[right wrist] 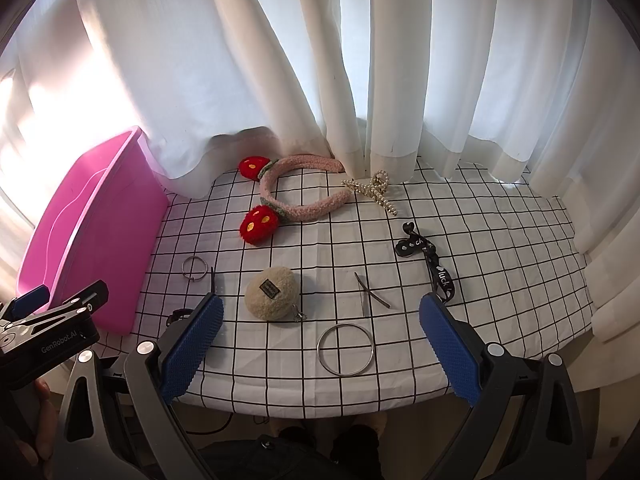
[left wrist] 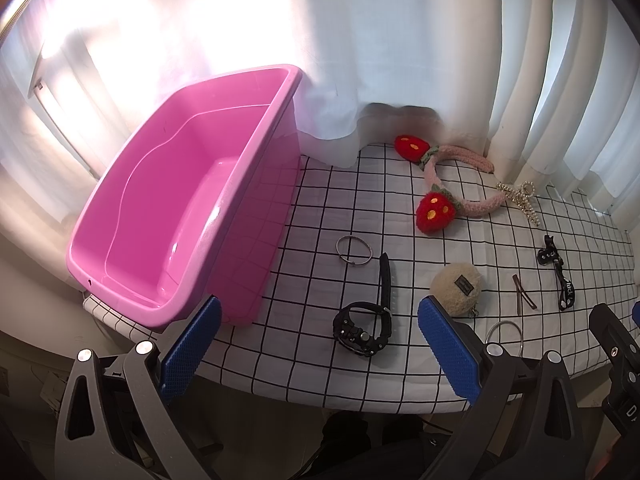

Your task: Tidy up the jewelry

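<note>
A pink plastic bin [left wrist: 208,152] stands empty at the table's left; it also shows in the right wrist view [right wrist: 96,240]. On the checked cloth lie a black watch [left wrist: 366,320], a small metal ring [left wrist: 354,251], a fluffy cream pompom [left wrist: 456,286], a pink strawberry headband [right wrist: 304,196], a pearl hair claw [right wrist: 374,192], a black ribbon strap [right wrist: 430,260], a thin hairpin [right wrist: 370,292] and a large metal bangle [right wrist: 346,350]. My left gripper [left wrist: 320,344] is open, just before the watch. My right gripper [right wrist: 320,344] is open, above the bangle.
White curtains [right wrist: 360,60] hang behind the table and drape onto its far edge. The table's front edge [right wrist: 320,412] runs just beyond both grippers. The left gripper's body [right wrist: 48,320] shows at the left of the right wrist view.
</note>
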### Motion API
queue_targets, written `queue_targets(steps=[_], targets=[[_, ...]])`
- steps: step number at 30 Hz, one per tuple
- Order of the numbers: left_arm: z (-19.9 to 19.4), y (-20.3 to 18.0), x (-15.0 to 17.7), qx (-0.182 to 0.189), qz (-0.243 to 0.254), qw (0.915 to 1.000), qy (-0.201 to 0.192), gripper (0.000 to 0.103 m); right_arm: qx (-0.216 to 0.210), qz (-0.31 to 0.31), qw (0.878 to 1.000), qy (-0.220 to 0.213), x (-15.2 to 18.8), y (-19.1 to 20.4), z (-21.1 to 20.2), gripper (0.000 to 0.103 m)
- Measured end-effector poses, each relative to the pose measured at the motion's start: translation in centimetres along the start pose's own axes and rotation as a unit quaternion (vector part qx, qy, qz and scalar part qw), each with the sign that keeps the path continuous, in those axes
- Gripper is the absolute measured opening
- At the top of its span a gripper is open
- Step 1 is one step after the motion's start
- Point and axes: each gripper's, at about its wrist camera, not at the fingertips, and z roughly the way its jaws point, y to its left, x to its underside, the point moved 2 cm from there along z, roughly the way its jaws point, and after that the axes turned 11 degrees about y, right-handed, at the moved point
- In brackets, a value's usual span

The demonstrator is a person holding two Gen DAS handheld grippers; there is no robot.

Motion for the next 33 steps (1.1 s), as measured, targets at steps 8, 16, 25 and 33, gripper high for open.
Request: queue_targets(steps=[8, 16, 25, 33], targets=[[0.0, 0.0, 0.0, 0.000, -0.001, 1.0000, 0.000, 0.097, -0.001, 0.000, 1.000, 0.000, 0.0, -0.1, 0.0, 0.094], [1.0, 0.4, 0.6, -0.002, -0.009, 0.9999, 0.014, 0.097, -0.007, 0.002, 1.000, 0.010, 0.3, -0.3, 0.9, 0.094], [4.7, 1.8, 3.0, 0.024, -0.027, 0.9985, 0.040, 0.097, -0.031, 0.014, 0.998, 0.053, 1.5, -2.2, 4.3, 0.094], [9.5, -0.2, 4.6, 0.040, -0.013, 0.9959, 0.079, 0.097, -0.040, 0.052, 0.994, 0.089, 3.1, -6.5, 8.8, 0.094]])
